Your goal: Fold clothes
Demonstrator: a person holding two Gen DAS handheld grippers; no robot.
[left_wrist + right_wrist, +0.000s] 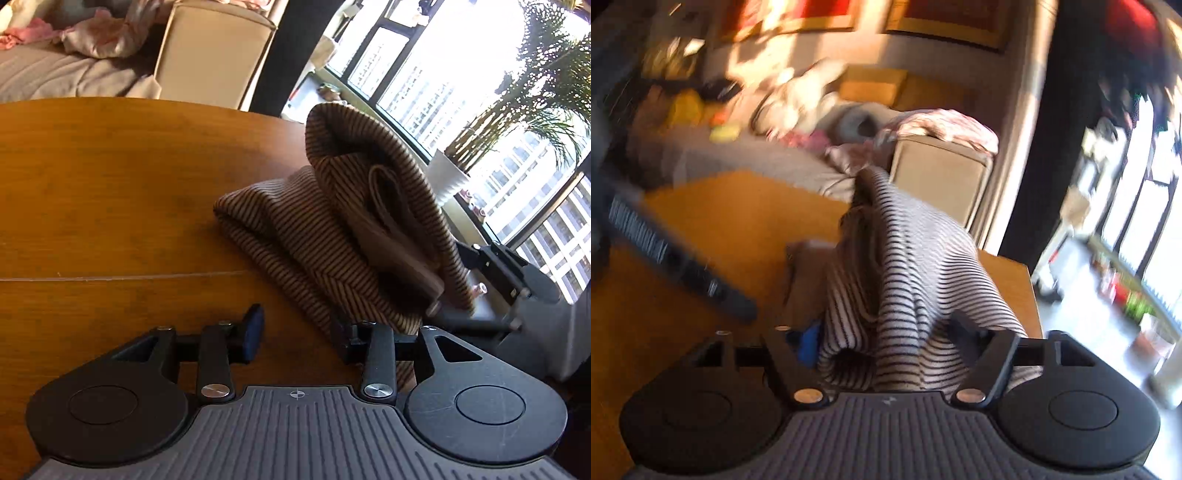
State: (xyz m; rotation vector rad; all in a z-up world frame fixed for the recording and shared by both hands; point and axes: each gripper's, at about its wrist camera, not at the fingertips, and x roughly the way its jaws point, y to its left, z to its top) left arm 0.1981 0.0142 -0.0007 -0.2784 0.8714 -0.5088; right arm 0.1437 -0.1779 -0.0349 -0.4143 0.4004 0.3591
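A brown striped garment [314,236] lies bunched on the wooden table [110,184], its right part raised in a hump. My left gripper [297,338] is open at the garment's near edge; its right finger is tucked under the cloth and its blue-padded left finger [253,332] rests over bare wood. The right gripper's body [517,273] shows at the table's right edge with cloth draped over it. In the blurred right wrist view the striped garment [905,280] fills the gap of my right gripper [886,334], whose fingers stand wide apart. The left gripper's body [676,258] is at the left.
A grey sofa with loose clothes [55,70] and a beige chair [210,55] stand beyond the table. A white pot with a palm [447,177] sits by the large windows on the right. The table's right edge [1030,295] is close to the garment.
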